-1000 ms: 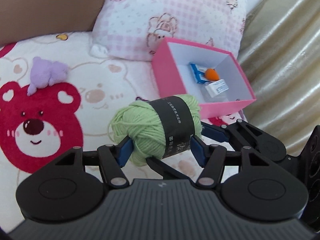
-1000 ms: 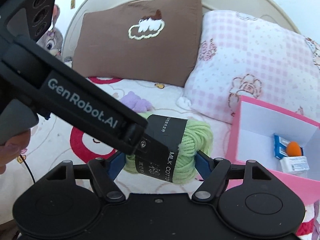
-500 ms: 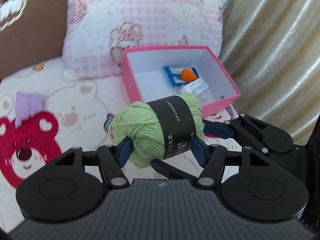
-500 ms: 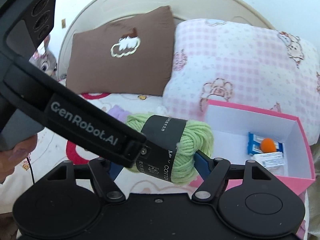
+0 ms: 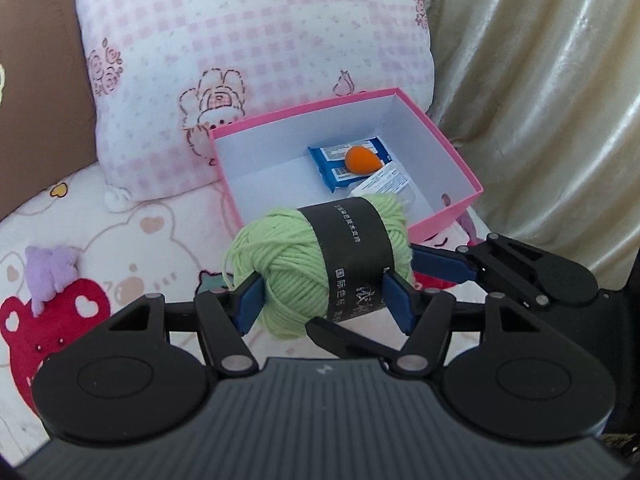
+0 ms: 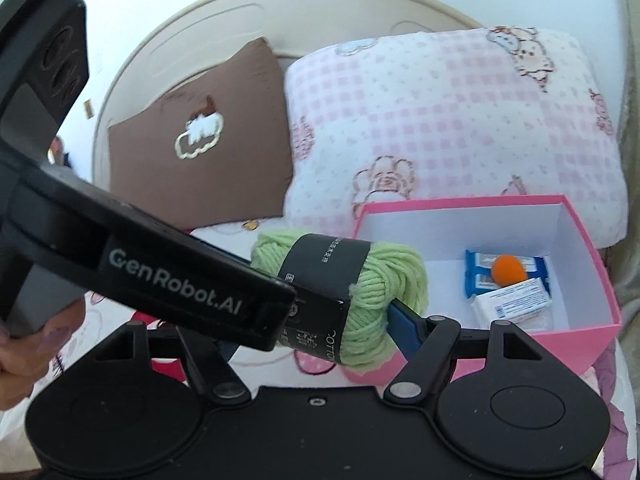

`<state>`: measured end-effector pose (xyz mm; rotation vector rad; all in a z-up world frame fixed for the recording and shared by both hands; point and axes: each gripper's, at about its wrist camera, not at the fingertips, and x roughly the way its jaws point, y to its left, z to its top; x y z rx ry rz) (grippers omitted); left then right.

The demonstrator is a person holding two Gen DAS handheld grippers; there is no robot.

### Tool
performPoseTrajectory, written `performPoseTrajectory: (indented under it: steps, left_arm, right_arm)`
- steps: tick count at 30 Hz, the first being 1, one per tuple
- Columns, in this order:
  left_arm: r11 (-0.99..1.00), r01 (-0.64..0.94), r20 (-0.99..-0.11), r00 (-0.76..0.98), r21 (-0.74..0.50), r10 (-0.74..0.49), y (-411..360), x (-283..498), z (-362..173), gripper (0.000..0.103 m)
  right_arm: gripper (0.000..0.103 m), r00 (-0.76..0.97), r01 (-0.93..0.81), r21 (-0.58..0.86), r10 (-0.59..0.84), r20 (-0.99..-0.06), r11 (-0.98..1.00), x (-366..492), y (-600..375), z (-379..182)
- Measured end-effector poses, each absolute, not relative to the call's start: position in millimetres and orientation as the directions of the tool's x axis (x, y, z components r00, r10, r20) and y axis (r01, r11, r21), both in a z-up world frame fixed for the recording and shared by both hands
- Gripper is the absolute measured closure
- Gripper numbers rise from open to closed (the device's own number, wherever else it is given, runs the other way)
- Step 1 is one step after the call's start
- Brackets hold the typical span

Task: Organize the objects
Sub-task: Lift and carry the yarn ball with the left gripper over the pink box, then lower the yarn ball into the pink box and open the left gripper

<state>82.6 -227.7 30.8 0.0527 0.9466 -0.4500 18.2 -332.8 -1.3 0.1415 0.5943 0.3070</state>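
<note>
While both my claws, left claw [image 5: 320, 300] and right claw [image 6: 316, 332], are clenching the green yarn ball [image 5: 320, 268] aloft near the pink box [image 5: 460, 160], it is squashing softly (light, springy), so I'm pinching its banded middle.

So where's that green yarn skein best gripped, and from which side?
Take the green yarn skein lengthwise. Put the pads near its two rounded ends, straddling the black paper band, and come at its long side, roughly as the left claw does. The soft wraps give under the pads, while the smooth band would probably slip. The right claw grips it too.
</note>
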Motion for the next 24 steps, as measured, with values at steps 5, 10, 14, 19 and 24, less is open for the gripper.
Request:
performPoseTrajectory:
  steps: [5, 10, 14, 19, 24]
  left_arm:
    - [0.898, 0.383, -0.789, 0.473, -0.216, -0.392, -231, 97, 30, 0.041]
    - [0.901, 0.346, -0.784, 0.468, -0.261, -0.407, -235, 122, 23, 0.040]
    - [0.915, 0.311, -0.798, 0.466, -0.257, -0.382, -239, 152, 13, 0.040]
    - [0.931, 0.257, -0.829, 0.435, -0.260, -0.352, -247, 191, -12, 0.041]
    - [0.940, 0.285, -0.843, 0.446, -0.186, -0.302, -260, 211, -34, 0.041]
  right_arm:
    - [0.029, 0.804, -0.238, 0.177, 0.296, -0.516, 0.955, 26, -344, 6]
    - [0.035, 0.789, -0.260, 0.132, 0.290, -0.542, 0.956, 47, -354, 8]
    - [0.045, 0.759, -0.275, 0.112, 0.287, -0.584, 0.955, 73, -362, -1]
    - [0.046, 0.708, -0.240, 0.178, 0.297, -0.640, 0.954, 109, -373, -26]
    - [0.046, 0.668, -0.244, 0.186, 0.304, -0.679, 0.952, 135, -378, -53]
